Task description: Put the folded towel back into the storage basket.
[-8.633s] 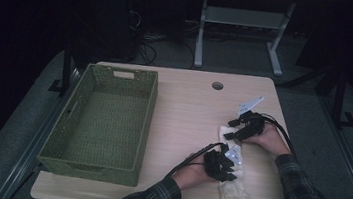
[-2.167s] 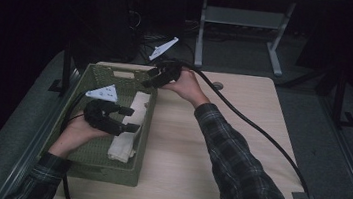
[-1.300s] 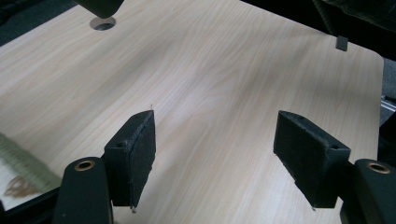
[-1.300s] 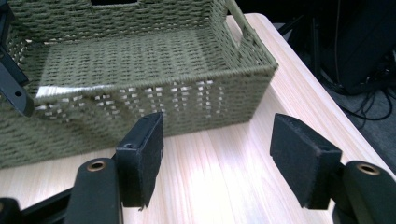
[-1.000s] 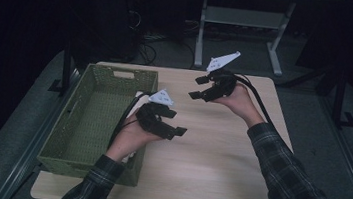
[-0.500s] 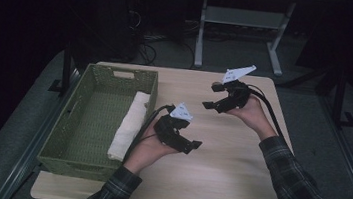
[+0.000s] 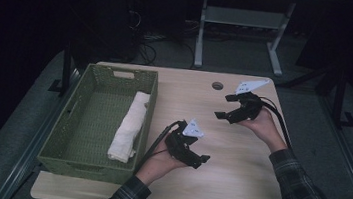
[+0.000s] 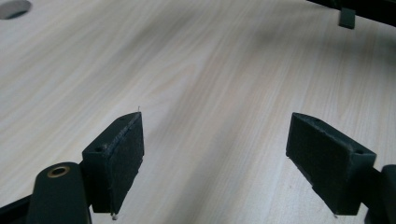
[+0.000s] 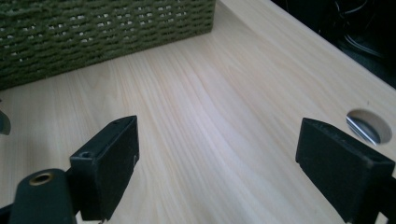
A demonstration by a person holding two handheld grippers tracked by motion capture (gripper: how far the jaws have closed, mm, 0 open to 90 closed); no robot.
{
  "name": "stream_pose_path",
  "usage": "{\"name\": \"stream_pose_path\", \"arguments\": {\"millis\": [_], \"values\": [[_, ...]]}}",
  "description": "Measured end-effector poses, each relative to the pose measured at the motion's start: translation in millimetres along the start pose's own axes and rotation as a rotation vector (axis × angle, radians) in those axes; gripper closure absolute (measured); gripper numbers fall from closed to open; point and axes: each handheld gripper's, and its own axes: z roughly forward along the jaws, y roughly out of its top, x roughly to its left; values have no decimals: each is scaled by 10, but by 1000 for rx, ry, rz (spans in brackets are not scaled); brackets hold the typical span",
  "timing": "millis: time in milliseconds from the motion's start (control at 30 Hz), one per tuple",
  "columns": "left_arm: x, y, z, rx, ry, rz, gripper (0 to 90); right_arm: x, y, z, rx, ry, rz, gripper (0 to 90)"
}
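Both grippers have pulled back from the basket [image 7: 67, 132] and are lowering over bare tabletop [image 7: 235, 186] to its right. Towel [image 7: 128, 133] is lying inside it, along the right wall. Left gripper [image 7: 197, 158] and right gripper [image 7: 224, 110]: jaws have just been opening, now wide, nothing between them, likely done stowing.

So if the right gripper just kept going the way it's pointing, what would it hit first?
Probably the bare tabletop: the right gripper tilts down toward the wood, its fingers open with nothing between them. If it cleared the wood, the green basket stands farther along. Depth is hard to judge.
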Motion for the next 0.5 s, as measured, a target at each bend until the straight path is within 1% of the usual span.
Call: {"name": "stream_pose_path", "arguments": {"millis": [67, 133, 167, 233, 333, 400, 467, 500], "values": [[0, -36, 33, 1, -2, -8, 182, -5, -68, -15, -2, -4, 13, 124], [8, -71, 62, -3, -8, -8, 181, 0, -137, -26, -2, -4, 27, 123], [8, -71, 62, -3, -8, -8, 181, 0, -137, -26, -2, -4, 27, 123], [13, -118, 89, -11, -10, -1, 181, 5, -243, -33, 5, -11, 45, 121], [19, -159, 105, -16, -5, -7, 181, 3, -324, -29, 38, -22, 48, 112], [20, -192, 120, -28, -1, -15, 181, 15, -374, -45, 41, -30, 54, 114], [28, -222, 134, -20, 2, -9, 181, 21, -430, -60, 48, -39, 54, 114], [26, -241, 148, -25, 6, -10, 181, 27, -458, -69, 50, -49, 56, 115]]}}
